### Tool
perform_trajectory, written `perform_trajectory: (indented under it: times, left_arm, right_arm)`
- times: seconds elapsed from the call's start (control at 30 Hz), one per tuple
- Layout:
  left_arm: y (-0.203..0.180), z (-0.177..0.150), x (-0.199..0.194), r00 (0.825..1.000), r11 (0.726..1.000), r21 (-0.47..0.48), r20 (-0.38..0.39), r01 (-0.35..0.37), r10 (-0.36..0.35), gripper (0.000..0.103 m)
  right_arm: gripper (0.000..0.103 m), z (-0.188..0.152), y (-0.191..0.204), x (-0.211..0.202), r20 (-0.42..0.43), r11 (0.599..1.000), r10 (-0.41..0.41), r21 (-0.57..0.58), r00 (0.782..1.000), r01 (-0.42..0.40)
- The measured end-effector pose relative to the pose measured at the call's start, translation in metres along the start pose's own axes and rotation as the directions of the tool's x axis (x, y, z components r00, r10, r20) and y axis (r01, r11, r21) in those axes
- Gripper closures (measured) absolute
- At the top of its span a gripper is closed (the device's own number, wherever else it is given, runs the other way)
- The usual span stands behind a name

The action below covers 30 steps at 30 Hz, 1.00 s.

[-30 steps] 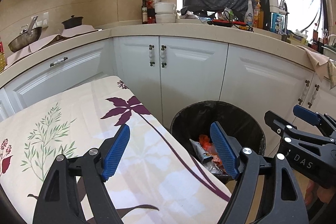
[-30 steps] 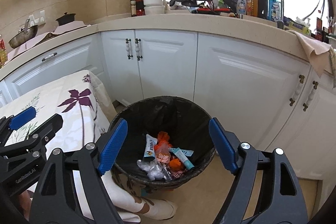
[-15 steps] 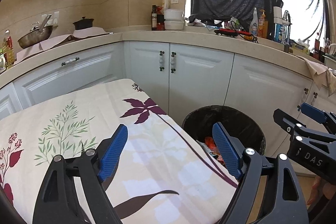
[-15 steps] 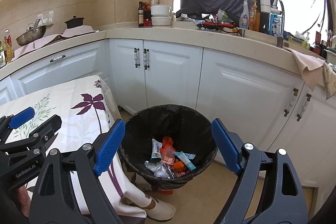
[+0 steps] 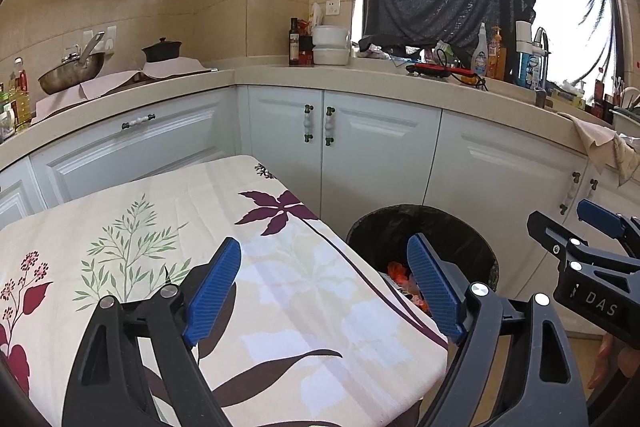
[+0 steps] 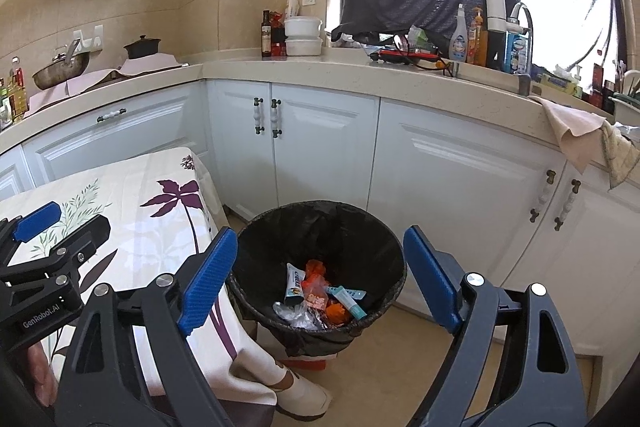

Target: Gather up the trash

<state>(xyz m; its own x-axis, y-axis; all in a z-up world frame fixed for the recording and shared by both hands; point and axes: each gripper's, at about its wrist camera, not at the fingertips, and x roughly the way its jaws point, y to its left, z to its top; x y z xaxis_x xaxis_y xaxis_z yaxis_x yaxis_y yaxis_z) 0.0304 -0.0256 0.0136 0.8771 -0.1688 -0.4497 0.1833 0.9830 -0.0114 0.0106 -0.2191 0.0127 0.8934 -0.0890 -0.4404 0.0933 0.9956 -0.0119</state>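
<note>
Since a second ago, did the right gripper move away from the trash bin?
Yes. In the right wrist view the right gripper has backed away and risen: the trash bin looks smaller and lower against the white cabinets.

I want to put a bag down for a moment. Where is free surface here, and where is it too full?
The floral tablecloth-covered table shows bare between the white cabinets and the black-lined trash bin. The beige countertop is bare along its front edge near the corner. It is crowded by the window, with bottles and a red appliance, and by the wok.
</note>
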Motion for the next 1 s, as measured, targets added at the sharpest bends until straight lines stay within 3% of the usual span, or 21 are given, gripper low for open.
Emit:
perform_trajectory:
  times: [1.0]
  left_arm:
    - [-0.0009, -0.0027, -0.0041, 1.000, 1.000, 0.003, 0.004, 0.001, -0.001, 0.019]
  right_arm:
    - [0.020, -0.0018, -0.0070, -0.0054, 0.005, 1.000, -0.003, 0.005, 1.000, 0.003]
